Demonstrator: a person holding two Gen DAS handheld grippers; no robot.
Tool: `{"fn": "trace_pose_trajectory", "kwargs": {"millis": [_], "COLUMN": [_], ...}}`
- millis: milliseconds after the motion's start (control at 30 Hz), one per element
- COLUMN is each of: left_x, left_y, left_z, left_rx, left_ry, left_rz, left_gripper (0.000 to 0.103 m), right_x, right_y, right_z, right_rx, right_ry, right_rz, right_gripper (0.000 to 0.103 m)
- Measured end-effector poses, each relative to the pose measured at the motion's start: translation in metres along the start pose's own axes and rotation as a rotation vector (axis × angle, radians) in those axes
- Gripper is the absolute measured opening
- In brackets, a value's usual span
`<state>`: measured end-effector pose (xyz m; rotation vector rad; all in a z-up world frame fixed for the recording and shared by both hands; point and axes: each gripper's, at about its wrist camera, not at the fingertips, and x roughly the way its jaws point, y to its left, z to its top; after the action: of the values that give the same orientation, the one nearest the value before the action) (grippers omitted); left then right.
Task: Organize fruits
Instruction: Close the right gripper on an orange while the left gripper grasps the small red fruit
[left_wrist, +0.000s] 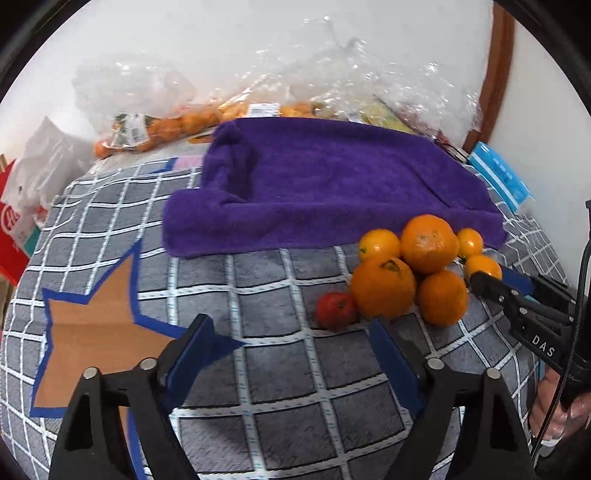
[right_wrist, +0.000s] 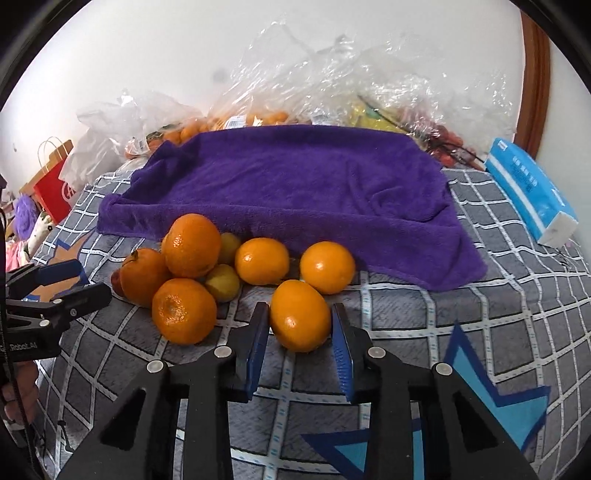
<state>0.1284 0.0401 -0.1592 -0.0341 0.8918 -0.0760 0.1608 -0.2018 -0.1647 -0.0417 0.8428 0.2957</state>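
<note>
In the left wrist view, the left gripper (left_wrist: 291, 343) is seen with its fingers (left_wrist: 195, 347) spread wide and nothing between them, held over the grey checked cloth (left_wrist: 280, 369). A pile of oranges (left_wrist: 410, 269) lies ahead and to the right, against the front edge of the purple towel (left_wrist: 325, 184), with a small red fruit (left_wrist: 335, 310) touching the pile's near left side. The right gripper (left_wrist: 491, 280) is seen reaching the pile from the right.

In the right wrist view, the right gripper (right_wrist: 300, 332) is seen with its fingers (right_wrist: 258, 343) part-open around a small orange (right_wrist: 300, 315); whether the fingers touch it cannot be told. The other oranges (right_wrist: 188, 273) are heaped left of it, beside the towel (right_wrist: 295, 184). A blue tissue pack (right_wrist: 528, 192) lies at the right.
</note>
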Motion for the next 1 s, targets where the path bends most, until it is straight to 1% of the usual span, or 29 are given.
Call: {"fn": "trace_pose_trajectory", "kwargs": {"millis": [100,167,233,367,467,533,567,600,633,767,1000], "left_x": [0.003,0.006,0.007,0.008,0.007,0.009,0.012,0.012,0.011,0.012,0.015], "left_y": [-0.007,-0.011,-0.014,-0.02,-0.023,-0.024,-0.024,-0.023,-0.022,-0.017,-0.016], "left_z": [0.0,0.0,0.0,-0.001,-0.001,-0.002,-0.004,-0.004,-0.005,-0.002,0.001], "left_rx": [0.021,0.035,0.045,0.076,0.106,0.115,0.12,0.121,0.116,0.072,0.069], "left_ry": [0.007,0.005,-0.001,-0.011,-0.012,0.006,0.019,0.015,0.004,0.003,-0.01], "left_rz": [-0.018,-0.022,-0.025,-0.028,-0.03,-0.027,-0.015,-0.017,-0.024,-0.05,-0.062], "left_gripper": [0.073,0.071,0.063,0.058,0.05,0.037,0.036,0.036,0.036,0.036,0.035], "right_x": [0.0,0.0,-0.001,-0.003,-0.004,-0.005,-0.005,-0.005,-0.005,-0.005,-0.005], "right_y": [-0.006,-0.008,-0.008,-0.01,-0.011,-0.01,-0.01,-0.009,-0.009,-0.007,-0.01], "right_z": [0.0,0.001,0.0,-0.001,-0.001,-0.001,-0.001,-0.001,-0.001,-0.002,-0.002], "right_rx": [0.031,0.041,0.046,0.061,0.069,0.068,0.066,0.064,0.062,0.056,0.078], "right_ry": [-0.004,-0.006,-0.012,-0.026,-0.034,-0.038,-0.039,-0.038,-0.038,-0.037,-0.041], "right_rz": [0.01,0.018,0.02,0.029,0.031,0.03,0.032,0.033,0.033,0.035,0.045], "right_gripper": [0.033,0.033,0.033,0.033,0.033,0.033,0.033,0.033,0.033,0.033,0.033]}}
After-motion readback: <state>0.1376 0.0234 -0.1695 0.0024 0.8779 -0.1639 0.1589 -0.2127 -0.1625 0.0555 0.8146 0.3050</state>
